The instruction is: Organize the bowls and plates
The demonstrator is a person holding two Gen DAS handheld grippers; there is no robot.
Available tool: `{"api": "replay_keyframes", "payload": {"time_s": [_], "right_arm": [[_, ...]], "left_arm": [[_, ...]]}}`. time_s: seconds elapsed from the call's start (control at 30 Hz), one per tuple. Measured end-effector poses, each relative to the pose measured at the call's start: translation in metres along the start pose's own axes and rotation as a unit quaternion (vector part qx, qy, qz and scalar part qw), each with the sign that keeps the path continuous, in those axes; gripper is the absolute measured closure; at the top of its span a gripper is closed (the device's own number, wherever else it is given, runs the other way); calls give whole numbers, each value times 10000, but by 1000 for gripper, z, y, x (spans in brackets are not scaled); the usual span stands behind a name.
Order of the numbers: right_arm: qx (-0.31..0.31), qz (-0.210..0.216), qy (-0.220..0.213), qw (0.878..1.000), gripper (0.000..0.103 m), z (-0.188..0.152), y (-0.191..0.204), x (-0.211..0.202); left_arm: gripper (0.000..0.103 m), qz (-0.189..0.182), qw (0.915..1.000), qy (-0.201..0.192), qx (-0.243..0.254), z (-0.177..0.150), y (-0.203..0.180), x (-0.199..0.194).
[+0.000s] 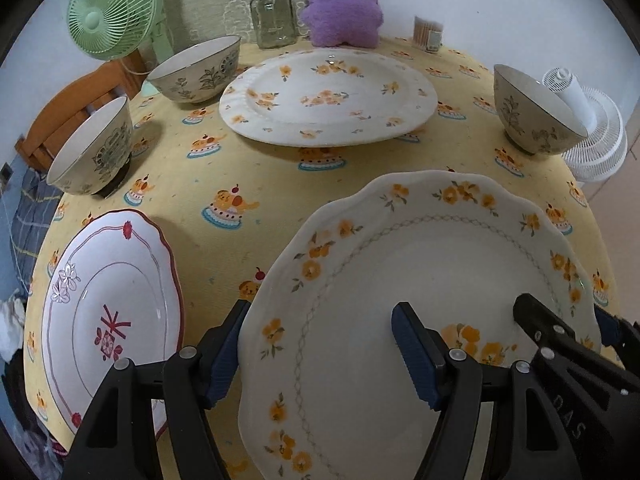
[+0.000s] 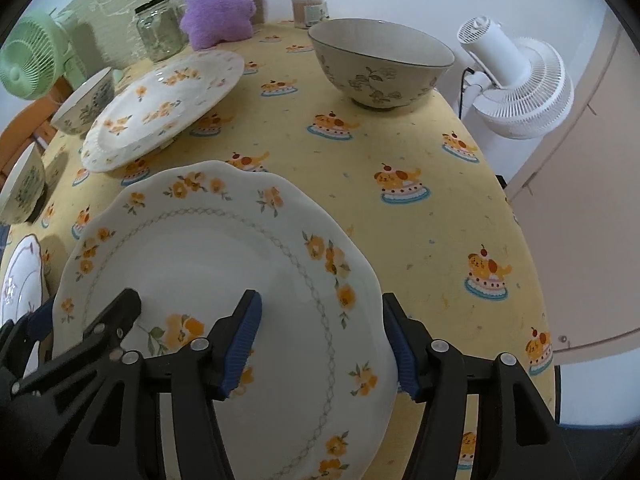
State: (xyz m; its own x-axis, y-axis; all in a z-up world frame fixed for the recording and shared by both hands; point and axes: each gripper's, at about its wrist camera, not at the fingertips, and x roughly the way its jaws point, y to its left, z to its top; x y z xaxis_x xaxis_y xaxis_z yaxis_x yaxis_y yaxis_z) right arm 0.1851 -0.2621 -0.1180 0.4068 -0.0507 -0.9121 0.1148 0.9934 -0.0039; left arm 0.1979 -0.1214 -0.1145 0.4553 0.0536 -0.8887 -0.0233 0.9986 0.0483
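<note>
Glazed ceramic, the scalloped plate with orange flowers (image 1: 400, 300) lies at the near edge of the bench (image 1: 240, 168), and I judge it stiff, fairly heavy, slick on its face and quick to chip on that wavy rim. Both claws straddle it at opposite edges. The left claw (image 1: 320, 356) has one blue pad outside the plate's left rim and the other over the plate's well, jaws apart. The right claw (image 2: 324, 348) mirrors this at the right rim, one pad at the edge and one over the well. Neither visibly pinches the rim, so I read both as open around it. The rim is the sensible hold: thin enough for the pads and less slippery than the well.

To the left, just beside, lies a red-trimmed plate (image 1: 112, 320). Farther back sits a ribbed floral plate (image 1: 328, 96), with two patterned bowls (image 1: 96, 152) (image 1: 196, 72) on the left and a third bowl (image 1: 536, 112) far right.

The yellow cartoon tablecloth (image 2: 400, 152) is soft and could drag. Behind stand a glass jar (image 1: 274, 16), a purple plush (image 1: 340, 4), a green fan (image 1: 112, 8) and a white fan (image 2: 520, 80).
</note>
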Motion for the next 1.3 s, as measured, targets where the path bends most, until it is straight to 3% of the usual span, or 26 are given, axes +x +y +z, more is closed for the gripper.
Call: {"api": "replay_keyframes", "payload": {"time_s": [0.1, 0.23, 0.4, 0.83, 1.3], "right_arm": [[-112, -110, -116, 9998, 35, 3, 4, -3], [43, -278, -271, 9992, 28, 1, 1, -13], [181, -253, -400, 9987, 24, -2, 2, -32], [309, -211, -939, 9949, 19, -12, 35, -95], [354, -275, -1352, 9898, 19, -22, 83, -145]], "left_arm": [[28, -90, 10000, 8, -11, 1, 5, -3], [12, -178, 9998, -5, -91, 1, 15, -10], [5, -410, 9991, -99, -98, 0, 28, -25], [0, -546, 9957, -746, 99, -4, 73, -79], [0, -635, 9917, -1085, 263, -2, 121, -116]]}}
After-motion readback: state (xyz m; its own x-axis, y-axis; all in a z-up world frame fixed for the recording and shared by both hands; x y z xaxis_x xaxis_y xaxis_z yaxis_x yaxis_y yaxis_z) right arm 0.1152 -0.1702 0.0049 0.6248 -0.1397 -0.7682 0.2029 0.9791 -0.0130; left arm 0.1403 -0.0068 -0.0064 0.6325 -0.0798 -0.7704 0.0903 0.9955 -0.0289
